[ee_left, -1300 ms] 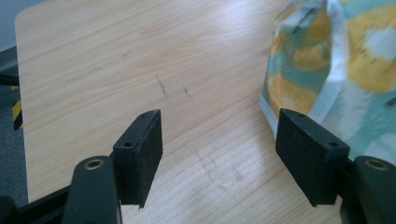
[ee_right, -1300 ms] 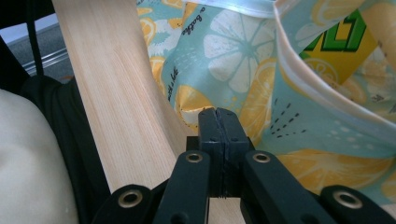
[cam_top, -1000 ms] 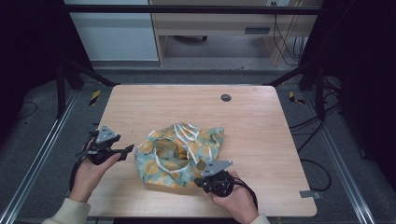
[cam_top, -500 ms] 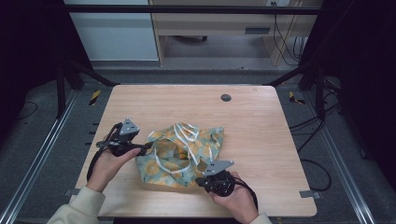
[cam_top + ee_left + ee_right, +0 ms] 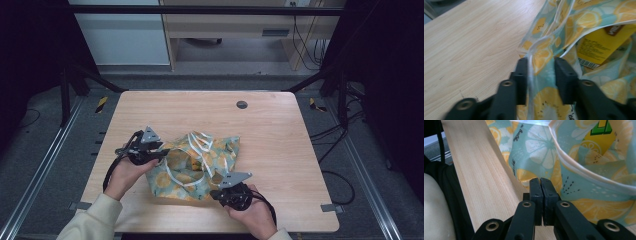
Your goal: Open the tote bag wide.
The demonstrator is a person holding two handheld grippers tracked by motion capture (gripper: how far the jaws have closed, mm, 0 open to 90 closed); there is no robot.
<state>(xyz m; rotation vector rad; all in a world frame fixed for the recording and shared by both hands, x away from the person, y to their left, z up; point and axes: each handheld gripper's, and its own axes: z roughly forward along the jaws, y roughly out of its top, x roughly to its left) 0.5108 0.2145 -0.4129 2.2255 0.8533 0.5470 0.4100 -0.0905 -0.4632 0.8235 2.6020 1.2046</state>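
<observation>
A teal cloth bag (image 5: 195, 165) printed with lemon slices lies crumpled on the wooden table (image 5: 280, 135), its white handles on top. A yellow packet (image 5: 604, 42) lies inside it. My left gripper (image 5: 162, 154) is at the bag's left edge. In the left gripper view its jaws (image 5: 540, 65) stand on either side of a fold of the bag's rim (image 5: 541, 53); they have just been closing and a gap remains between them. My right gripper (image 5: 215, 192) is at the bag's near edge, its jaws (image 5: 540, 181) pressed together on the fabric (image 5: 541, 152).
A round dark cable hole (image 5: 242, 104) sits near the table's far edge. Bare wood lies to the left of the bag (image 5: 474, 45) and along the right half of the table. Dark frame posts and cables stand beyond the table's sides.
My left hand has moved right from the table's left side to the bag's left edge and brought its jaws around the rim. The right hand has stayed put.
</observation>
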